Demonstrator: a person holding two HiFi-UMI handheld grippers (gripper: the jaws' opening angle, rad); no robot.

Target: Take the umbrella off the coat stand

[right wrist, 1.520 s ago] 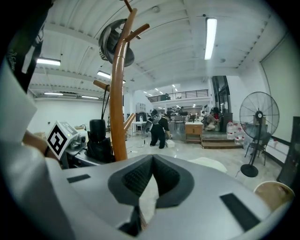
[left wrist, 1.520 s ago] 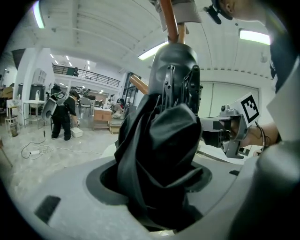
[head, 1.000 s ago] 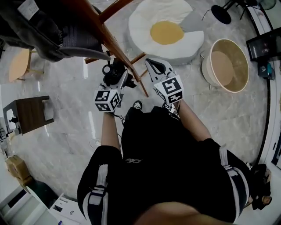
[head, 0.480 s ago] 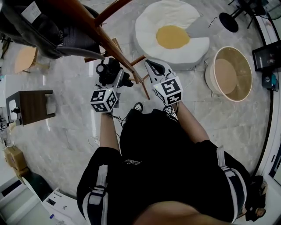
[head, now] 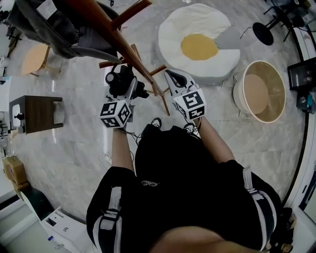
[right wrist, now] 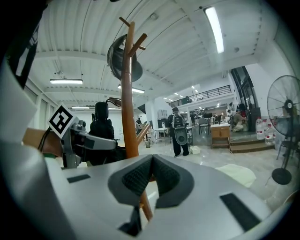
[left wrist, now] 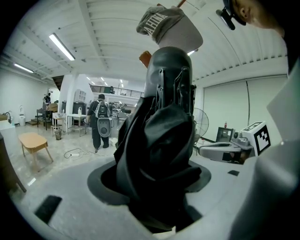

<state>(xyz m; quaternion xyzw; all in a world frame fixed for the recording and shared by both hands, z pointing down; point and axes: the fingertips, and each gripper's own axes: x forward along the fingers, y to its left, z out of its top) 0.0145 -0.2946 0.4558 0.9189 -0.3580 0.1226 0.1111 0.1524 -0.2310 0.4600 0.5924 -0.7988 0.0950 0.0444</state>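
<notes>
Now my left tongs [head: 127,92] clench the light, soft folded black fabric umbrella [left wrist: 164,140] round its bunched canopy, beside the brown wooden coat stand [right wrist: 129,93]; my right tongs [right wrist: 151,174] sit closed, empty.

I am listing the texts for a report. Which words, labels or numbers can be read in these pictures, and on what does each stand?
No text reads whole.
Grey fabric above the umbrella: white block letters, too warped to read.
White tag on the hanging grey garment: too small to read.
White box on the floor: print too small to read.
</notes>
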